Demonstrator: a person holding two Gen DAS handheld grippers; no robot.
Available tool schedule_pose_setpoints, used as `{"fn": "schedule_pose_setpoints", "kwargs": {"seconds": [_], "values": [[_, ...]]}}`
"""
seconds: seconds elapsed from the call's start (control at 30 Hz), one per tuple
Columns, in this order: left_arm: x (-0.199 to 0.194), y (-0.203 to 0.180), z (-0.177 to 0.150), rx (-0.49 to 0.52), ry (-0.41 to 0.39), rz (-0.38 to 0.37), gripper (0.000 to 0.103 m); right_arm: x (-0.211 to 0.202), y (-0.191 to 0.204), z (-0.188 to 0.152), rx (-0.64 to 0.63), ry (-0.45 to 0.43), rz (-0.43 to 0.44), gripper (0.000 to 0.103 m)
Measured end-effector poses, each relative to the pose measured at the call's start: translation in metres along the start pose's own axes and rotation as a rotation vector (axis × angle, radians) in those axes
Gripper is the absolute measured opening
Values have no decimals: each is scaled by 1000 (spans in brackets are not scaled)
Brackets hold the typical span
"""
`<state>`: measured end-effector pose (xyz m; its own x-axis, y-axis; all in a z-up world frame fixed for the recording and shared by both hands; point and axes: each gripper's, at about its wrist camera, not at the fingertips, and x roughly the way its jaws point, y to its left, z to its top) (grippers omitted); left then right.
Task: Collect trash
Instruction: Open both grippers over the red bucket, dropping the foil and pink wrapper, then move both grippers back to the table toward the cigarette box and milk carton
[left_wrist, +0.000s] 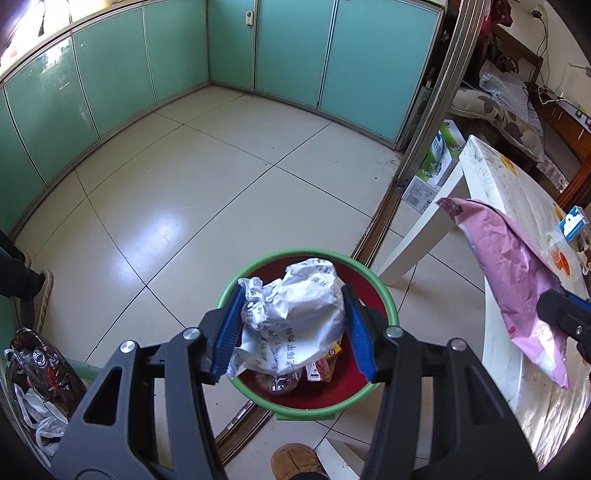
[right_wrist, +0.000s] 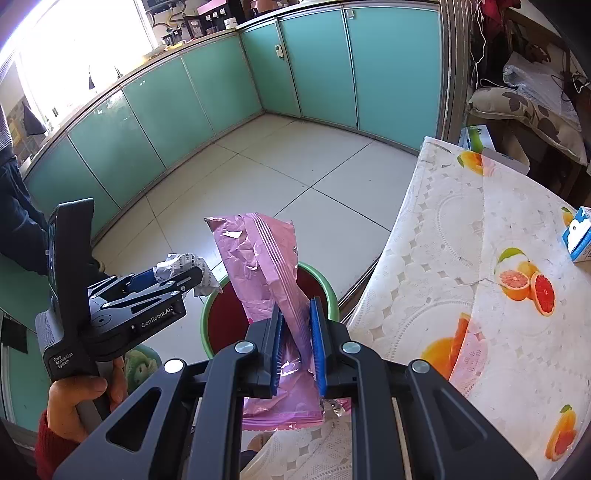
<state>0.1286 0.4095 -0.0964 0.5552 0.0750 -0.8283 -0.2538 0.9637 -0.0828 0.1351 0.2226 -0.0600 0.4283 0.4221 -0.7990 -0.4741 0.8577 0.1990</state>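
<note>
Pale floor tiles (left_wrist: 221, 184) run back to turquoise cabinet doors (left_wrist: 295, 48), and nearest of all, over those tiles, my left gripper (left_wrist: 291, 328) carries a crumpled printed paper wad (left_wrist: 295, 317) between its blue pads, jaws spread wide to the width of the wad and pressing on both of its sides. Directly beneath it stands the green-rimmed bin (left_wrist: 392, 306) with a red interior, already holding a few small wrappers and a clear plastic piece. My right gripper (right_wrist: 297, 341), seen at the table's edge, has its jaws drawn nearly together on a pink foil wrapper (right_wrist: 266, 258), which stands upright and leans toward the bin (right_wrist: 332, 295). Just beside it is the white table (right_wrist: 461, 229) with a fruit-printed cloth, bearing a small blue-and-white carton (right_wrist: 578, 238) well apart from both grippers. The step in hand appears to be dropping the paper: I judge it best to centre the wad over the red opening, lower it close to the rim, then part the pads fully so it cannot snag, keeping the pink wrapper clear of the left gripper until its turn.
</note>
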Motion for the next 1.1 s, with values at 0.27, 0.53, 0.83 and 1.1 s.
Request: {"fn": "schedule_pose_setpoints", "kwargs": {"seconds": [0.27, 0.53, 0.83, 1.1], "values": [[1, 2, 2, 10, -8, 10, 52, 2, 0, 0, -7, -9, 9, 14], [2, 0, 5, 9, -16, 23, 55, 0, 4, -2, -18, -19, -12, 17], [-11, -2, 10, -10, -53, 14, 87, -23, -15, -9, 37, -78, 21, 51], [-61, -49, 15, 84, -125, -65, 88, -98, -105, -39, -13, -131, -104, 51]]}}
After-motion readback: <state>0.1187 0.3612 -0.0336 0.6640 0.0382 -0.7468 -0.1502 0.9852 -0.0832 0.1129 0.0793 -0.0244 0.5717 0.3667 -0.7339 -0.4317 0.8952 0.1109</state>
